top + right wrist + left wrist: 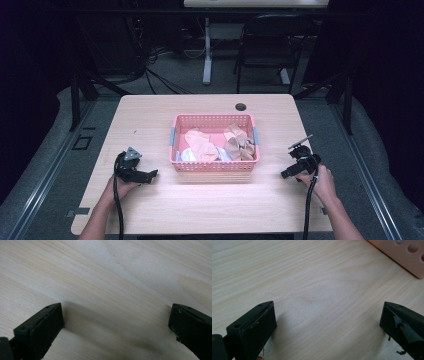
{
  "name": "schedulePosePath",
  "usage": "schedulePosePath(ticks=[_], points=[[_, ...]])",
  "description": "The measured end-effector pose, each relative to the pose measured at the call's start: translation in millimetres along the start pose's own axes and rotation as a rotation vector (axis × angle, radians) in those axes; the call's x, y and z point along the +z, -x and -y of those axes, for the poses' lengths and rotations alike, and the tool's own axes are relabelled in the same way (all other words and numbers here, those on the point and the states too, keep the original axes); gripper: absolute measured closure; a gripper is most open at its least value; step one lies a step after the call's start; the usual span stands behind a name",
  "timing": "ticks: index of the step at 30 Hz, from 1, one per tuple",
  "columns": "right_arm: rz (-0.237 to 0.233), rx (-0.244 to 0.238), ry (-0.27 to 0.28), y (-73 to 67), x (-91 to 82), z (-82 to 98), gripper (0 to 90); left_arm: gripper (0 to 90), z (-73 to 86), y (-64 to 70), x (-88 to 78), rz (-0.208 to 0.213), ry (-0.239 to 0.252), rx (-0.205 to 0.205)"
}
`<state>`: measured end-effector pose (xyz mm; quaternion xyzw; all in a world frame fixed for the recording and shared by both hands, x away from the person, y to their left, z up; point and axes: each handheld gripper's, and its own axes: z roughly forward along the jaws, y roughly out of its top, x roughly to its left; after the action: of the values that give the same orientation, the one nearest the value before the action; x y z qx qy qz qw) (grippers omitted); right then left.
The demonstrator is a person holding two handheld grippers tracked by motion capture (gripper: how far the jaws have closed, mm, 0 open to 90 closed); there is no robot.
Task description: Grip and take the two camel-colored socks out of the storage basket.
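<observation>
high view: left gripper point(152, 173) and right gripper point(285, 174), both released and empty, flanked the pink basket point(215, 167) of cloths point(202, 145).

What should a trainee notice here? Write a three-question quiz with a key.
1. True or false: both grippers are open with nothing between their fingers.
2. What does the pink basket hold? A) cloths B) bottles C) nothing
3. Fill in: the left gripper and right gripper sit on either side of the ____.

Key:
1. True: each gripper view shows the fingers wide apart over bare table.
2. A: crumpled cloths in pink, tan and pale tones.
3. Basket.
</observation>
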<state>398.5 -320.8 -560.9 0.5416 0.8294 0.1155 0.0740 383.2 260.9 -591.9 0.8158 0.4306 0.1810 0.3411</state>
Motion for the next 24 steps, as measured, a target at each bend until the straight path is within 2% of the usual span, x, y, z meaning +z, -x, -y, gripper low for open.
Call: schedulePosePath(ticks=[7, 10, 13, 15, 17, 19, 20, 21, 22, 24], points=[[0.0, 0.003, 0.002, -0.2, 0.0, 0.2, 0.0, 0.2, 0.0, 0.1, 0.1, 0.0, 0.001, -0.002], [0.001, 0.002, -0.015, -0.2, -0.5, -1.3, 0.0, 0.3, 0.2, 0.5, 0.0, -0.003, 0.001, -0.003], [0.0, 0.009, 0.001, -0.4, -0.1, 0.2, 0.0, 0.4, 0.1, 0.5, -0.2, -0.004, 0.0, -0.002], [0.003, 0.001, 0.026, -0.2, 0.1, 2.5, 0.0, 0.3, 0.1, 0.5, -0.1, -0.002, 0.0, -0.003], [-0.004, -0.004, 0.027, 0.1, 0.0, 2.8, 0.0, 0.3, 0.1, 0.5, -0.1, -0.002, 0.0, -0.003], [0.002, -0.006, 0.025, -0.1, 0.3, 2.1, 0.0, 0.3, 0.1, 0.5, -0.1, -0.002, 0.0, -0.003], [0.01, -0.013, 0.006, -0.6, -0.5, 0.5, 0.0, 0.3, 0.1, 0.5, -0.1, -0.002, 0.0, -0.003], [0.012, 0.006, 0.016, -1.9, 0.4, 0.8, 0.0, 0.3, 0.1, 0.5, -0.1, -0.002, 0.0, -0.003], [0.009, -0.009, 0.003, -0.9, -0.2, -0.2, 0.0, 0.3, 0.1, 0.5, -0.1, -0.001, 0.0, -0.003], [0.008, -0.004, -0.004, -1.3, 0.1, -1.2, 0.0, 0.3, 0.1, 0.5, -0.1, -0.002, 0.0, -0.003]])
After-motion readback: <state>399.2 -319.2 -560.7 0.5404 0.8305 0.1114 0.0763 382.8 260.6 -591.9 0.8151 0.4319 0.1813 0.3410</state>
